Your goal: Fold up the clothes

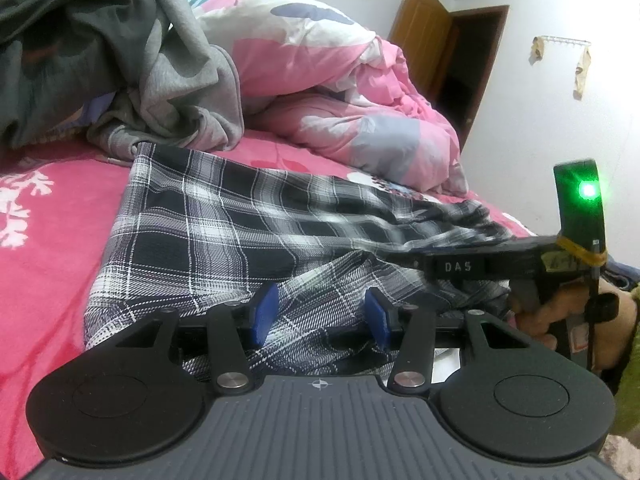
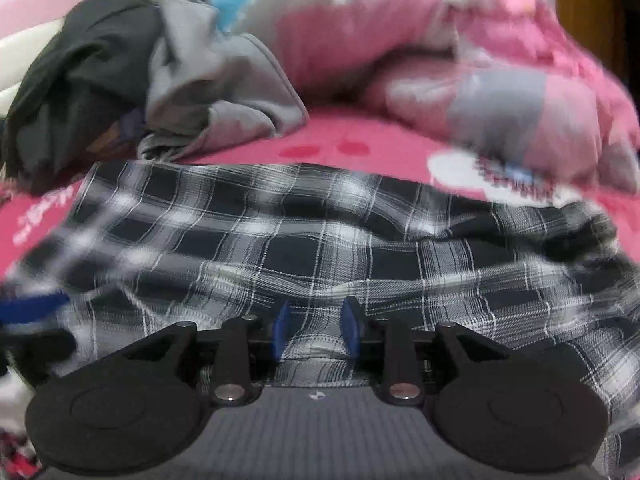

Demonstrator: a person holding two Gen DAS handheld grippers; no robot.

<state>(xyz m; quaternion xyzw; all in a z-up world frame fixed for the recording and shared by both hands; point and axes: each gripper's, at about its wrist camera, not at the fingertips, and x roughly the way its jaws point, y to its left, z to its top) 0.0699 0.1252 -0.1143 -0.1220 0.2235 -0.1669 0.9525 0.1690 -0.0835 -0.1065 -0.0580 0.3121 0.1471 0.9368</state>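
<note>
Plaid garment (image 1: 224,232): black-and-white check cloth spread on the bed, its long axis running left to right across both views; far edge fairly flat, near edge rumpled and bunched toward the right
Place: just ahead of and beneath both grippers, between them and the clothes heap
Left gripper (image 1: 320,316): jaws spread, blue pads standing apart over the near hem; cloth shows in the gap but the pads do not press on it, so nothing is pinched
Right gripper (image 2: 314,330): jaws part-spread, narrower than the left; plaid lies in the gap, not clamped as far as the blurred view tells; seen from the left wrist it reaches in from the right at the bunched end
Key relation: the garment lies straight ahead of both grippers, with its length crosswise to them; left is nearer the flat left half, right nearer the crumpled right half; judged so, each would take its own end of the near hem
Bed (image 1: 52,240): pink sheet under the garment
Heap (image 1: 120,60): grey and dark clothes piled beyond the far left corner, unfolded
Quilt (image 1: 340,80): pink, bundled at the back right, clear of the plaid
</note>
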